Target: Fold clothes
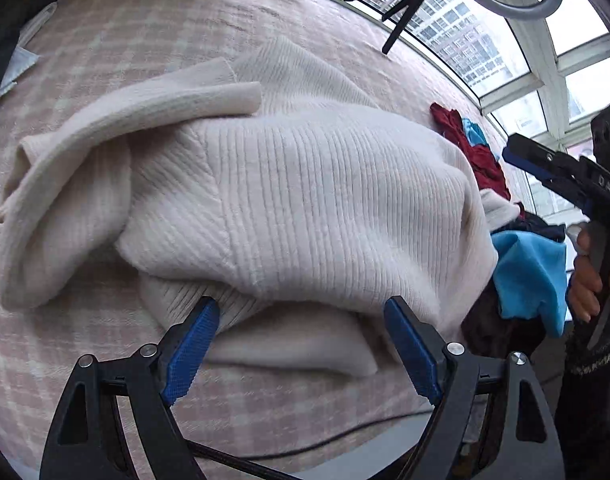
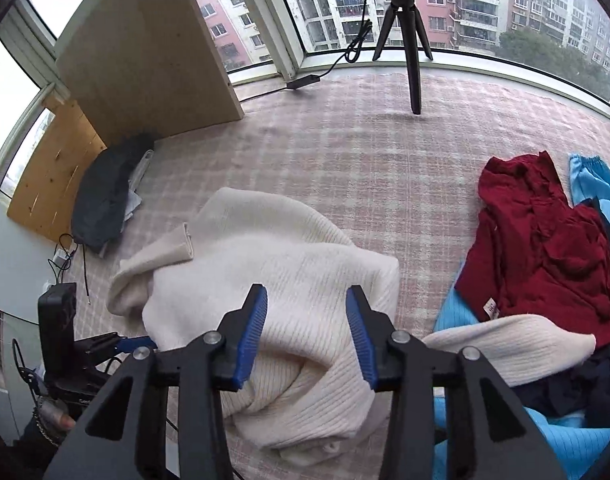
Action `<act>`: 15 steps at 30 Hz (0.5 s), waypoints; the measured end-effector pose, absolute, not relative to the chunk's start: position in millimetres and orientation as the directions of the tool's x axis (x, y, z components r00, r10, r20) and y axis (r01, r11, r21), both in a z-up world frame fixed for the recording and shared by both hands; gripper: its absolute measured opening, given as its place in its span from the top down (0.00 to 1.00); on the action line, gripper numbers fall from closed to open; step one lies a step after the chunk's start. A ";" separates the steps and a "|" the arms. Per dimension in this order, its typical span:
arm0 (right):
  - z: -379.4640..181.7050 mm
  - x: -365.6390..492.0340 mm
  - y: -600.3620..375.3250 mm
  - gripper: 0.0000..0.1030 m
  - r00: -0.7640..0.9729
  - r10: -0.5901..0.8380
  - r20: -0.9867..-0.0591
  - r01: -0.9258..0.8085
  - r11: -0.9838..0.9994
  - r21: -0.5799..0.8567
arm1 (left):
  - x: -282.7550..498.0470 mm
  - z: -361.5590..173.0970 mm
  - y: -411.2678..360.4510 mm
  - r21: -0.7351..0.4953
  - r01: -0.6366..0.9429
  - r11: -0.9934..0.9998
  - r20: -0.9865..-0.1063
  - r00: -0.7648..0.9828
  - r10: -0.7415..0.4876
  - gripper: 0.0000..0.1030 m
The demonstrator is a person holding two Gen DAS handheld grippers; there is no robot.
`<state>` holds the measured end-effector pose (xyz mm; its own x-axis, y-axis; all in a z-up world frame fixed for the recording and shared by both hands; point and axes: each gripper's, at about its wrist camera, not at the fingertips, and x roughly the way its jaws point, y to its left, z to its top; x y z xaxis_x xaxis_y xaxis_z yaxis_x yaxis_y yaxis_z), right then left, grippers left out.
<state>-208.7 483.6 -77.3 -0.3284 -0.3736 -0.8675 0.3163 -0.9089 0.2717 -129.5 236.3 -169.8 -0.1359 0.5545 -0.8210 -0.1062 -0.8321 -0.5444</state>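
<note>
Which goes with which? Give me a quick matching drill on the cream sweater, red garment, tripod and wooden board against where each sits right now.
Things:
1. cream sweater
2. red garment
3. tripod
4. wooden board

Places:
A. standing by the window, far side
B. leaning upright, far left
C. directly ahead of both open grippers
D. on the clothes pile at right

Pairs: 1-C, 2-D, 3-A, 4-B

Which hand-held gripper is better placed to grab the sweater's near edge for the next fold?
Probably the left hand-held gripper: open, its fingertips already at the sweater near edge. The right one, also open, hovers above its middle.
</note>
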 end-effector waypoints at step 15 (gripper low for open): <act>-111.1 -159.9 392.7 0.42 -0.139 -0.536 -0.832 0.525 -0.753 0.397 | -118.4 12.7 84.8 -0.448 -0.153 -0.881 -0.659 -0.609 0.441 0.90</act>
